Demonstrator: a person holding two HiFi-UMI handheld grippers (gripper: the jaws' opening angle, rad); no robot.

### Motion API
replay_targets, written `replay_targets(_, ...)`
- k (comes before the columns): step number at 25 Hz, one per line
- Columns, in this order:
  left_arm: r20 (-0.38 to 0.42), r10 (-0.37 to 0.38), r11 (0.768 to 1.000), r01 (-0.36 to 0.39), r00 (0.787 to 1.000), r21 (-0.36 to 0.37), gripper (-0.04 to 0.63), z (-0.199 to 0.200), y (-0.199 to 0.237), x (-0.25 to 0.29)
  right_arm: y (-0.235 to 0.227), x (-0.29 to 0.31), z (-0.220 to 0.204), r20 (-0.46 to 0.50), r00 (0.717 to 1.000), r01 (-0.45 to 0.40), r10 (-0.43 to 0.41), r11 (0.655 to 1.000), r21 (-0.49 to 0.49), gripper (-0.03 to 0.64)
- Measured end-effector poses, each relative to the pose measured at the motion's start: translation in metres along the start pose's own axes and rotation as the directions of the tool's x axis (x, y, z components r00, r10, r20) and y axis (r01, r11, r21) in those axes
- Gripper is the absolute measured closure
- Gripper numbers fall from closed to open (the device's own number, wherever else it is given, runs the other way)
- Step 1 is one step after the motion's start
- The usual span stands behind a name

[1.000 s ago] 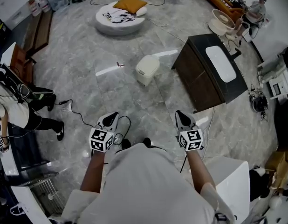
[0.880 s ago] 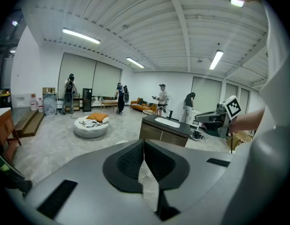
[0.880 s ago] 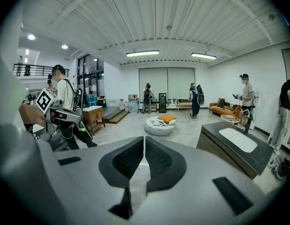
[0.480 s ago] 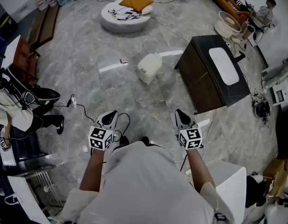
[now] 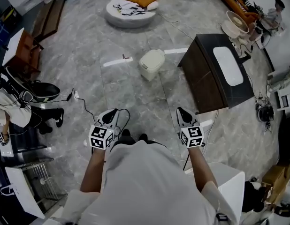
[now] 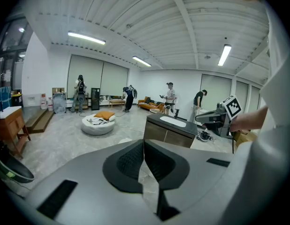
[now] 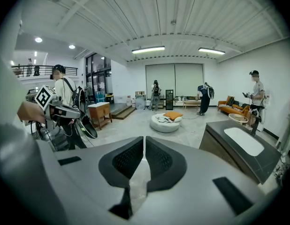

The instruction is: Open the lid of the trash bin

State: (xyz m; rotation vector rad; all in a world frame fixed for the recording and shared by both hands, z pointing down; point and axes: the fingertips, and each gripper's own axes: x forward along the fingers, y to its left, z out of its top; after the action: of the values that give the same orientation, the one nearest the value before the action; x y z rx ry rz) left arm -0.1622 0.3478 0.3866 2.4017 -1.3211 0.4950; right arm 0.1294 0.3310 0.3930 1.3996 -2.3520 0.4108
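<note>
Left gripper (image 5: 110,113) and right gripper (image 5: 181,112), both closed on nothing, sit well short of the cream plastic trash bin (image 5: 151,63); the black floor cable (image 5: 84,107) could trip the approach.

Grey marble-tile floor (image 5: 131,95). A cream plastic trash bin (image 5: 151,63) stands on it. Dark wooden cabinet (image 5: 208,81) just beside, round white pouf (image 5: 130,14) well apart.
</note>
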Motion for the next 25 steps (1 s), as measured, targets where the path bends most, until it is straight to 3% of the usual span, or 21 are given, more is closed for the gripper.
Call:
replay_targets(9,-0.001,0.009,1.000,-0.009,1.000,-0.004,0.577,0.004,0.003,0.013,-0.010,0.010,0.003,0.000,1.000,-0.009,0.009,1.000,-0.003,0.581)
replay_targets(25,0.000,-0.048,0.999,0.048,0.999,0.006,0.577,0.037,0.059,0.068,-0.023,0.074,0.033,-0.020,0.999,0.034,-0.034,0.999,-0.005,0.581)
